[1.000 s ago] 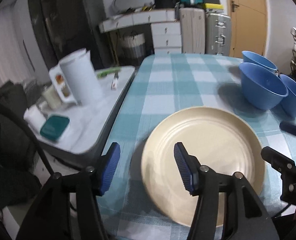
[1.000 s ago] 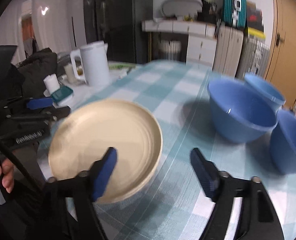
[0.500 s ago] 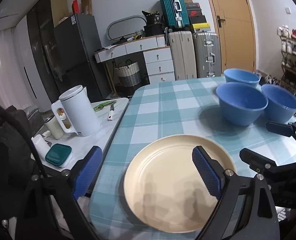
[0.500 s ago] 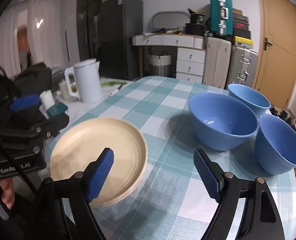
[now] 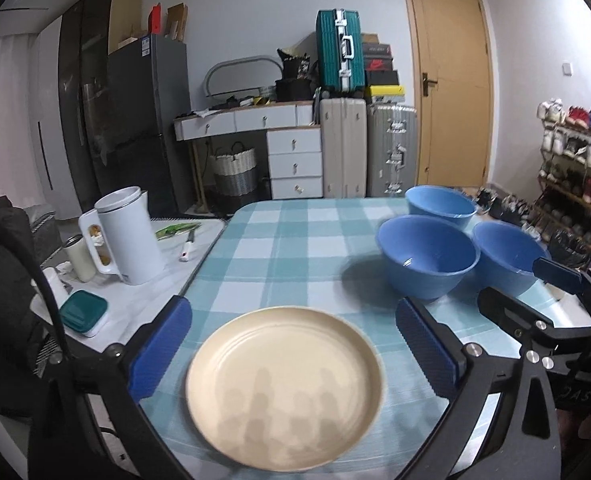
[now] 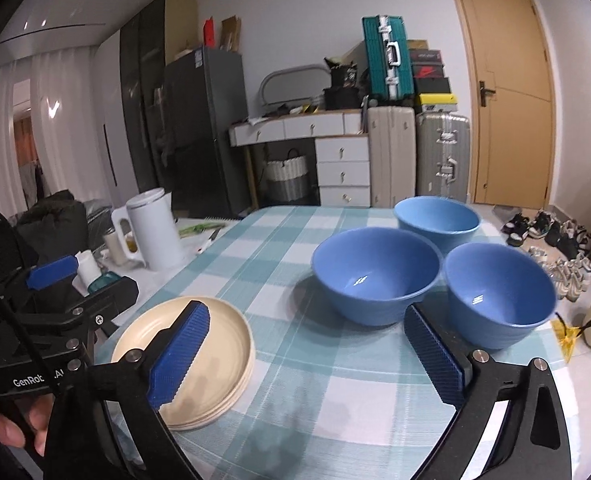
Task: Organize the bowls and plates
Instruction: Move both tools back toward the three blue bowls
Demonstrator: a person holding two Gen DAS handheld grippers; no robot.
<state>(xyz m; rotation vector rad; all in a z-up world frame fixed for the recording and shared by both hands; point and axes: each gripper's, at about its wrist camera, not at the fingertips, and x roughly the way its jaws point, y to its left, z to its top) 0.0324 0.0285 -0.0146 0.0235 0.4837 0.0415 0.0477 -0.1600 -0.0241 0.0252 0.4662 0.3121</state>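
Observation:
A stack of cream plates [image 5: 283,384] lies on the near left of the checked table [image 5: 287,248]; it also shows in the right wrist view [image 6: 215,344]. Three blue bowls stand upright at the right: a middle one [image 5: 427,256] [image 6: 375,272], a far one [image 5: 441,202] [image 6: 437,218] and a right one [image 5: 507,256] [image 6: 499,292]. My left gripper [image 5: 291,354] is open and empty, held above and behind the plates. My right gripper [image 6: 309,354] is open and empty, between the plates and the bowls, short of both.
A low side table [image 5: 147,292] on the left holds a white kettle [image 5: 125,236], a cup, a teal box [image 5: 83,312] and a knife. Drawers, suitcases [image 5: 343,152] and a fridge stand behind. A shoe rack [image 5: 575,184] stands at the right.
Both grippers have pulled back and up from the plates. The left gripper's jaws have opened wide; the plates stay on the table.

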